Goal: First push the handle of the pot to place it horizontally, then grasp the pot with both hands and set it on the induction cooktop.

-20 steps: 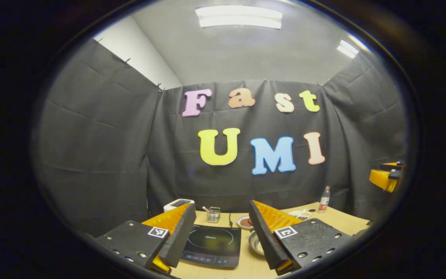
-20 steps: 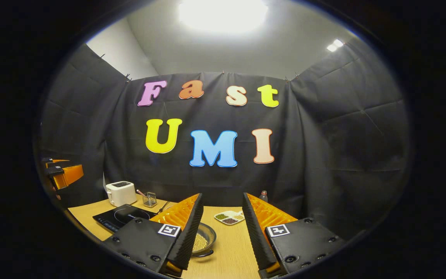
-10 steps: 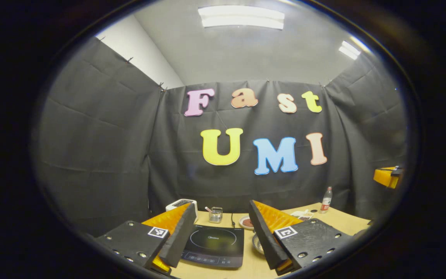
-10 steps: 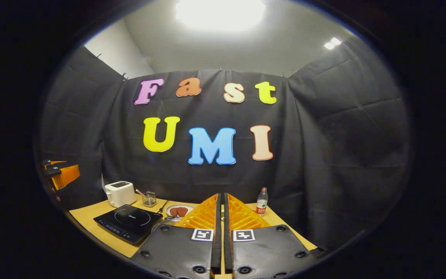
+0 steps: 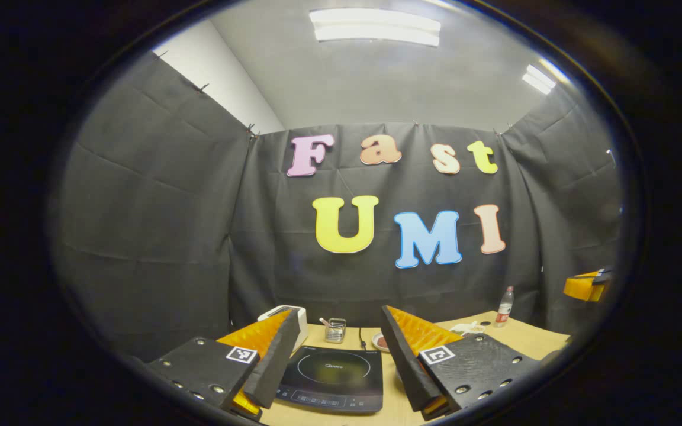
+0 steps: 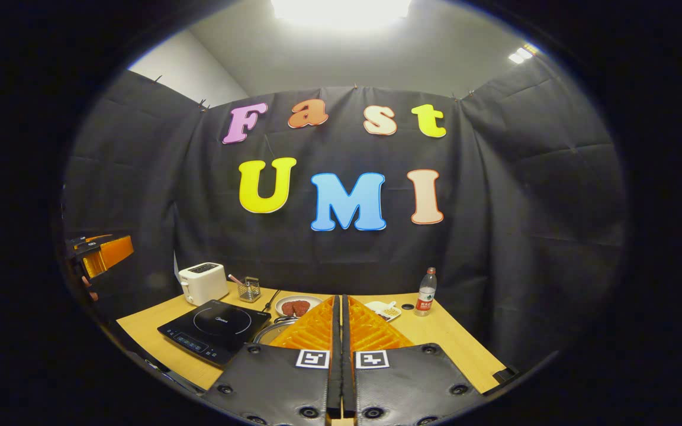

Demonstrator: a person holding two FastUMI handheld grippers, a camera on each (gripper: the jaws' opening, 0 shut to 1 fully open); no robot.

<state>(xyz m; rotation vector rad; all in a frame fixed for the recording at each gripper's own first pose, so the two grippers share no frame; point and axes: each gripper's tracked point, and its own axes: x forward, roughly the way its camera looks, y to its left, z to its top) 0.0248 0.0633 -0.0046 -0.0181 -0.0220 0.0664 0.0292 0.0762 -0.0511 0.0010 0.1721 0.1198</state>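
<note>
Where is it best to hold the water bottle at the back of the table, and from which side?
Grip the water bottle around its middle, below the cap, fingers level. It stands upright and is round, so a side grasp fits. Come from the near side: a dish lies close beside it and the wall is behind.

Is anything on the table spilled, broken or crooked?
Nothing stands out. The black induction cooktop lies flat on the wooden table, the white toaster and clear plastic bottle stand upright, and the food sits on its white plate. The pot is mostly hidden behind the right gripper.
</note>
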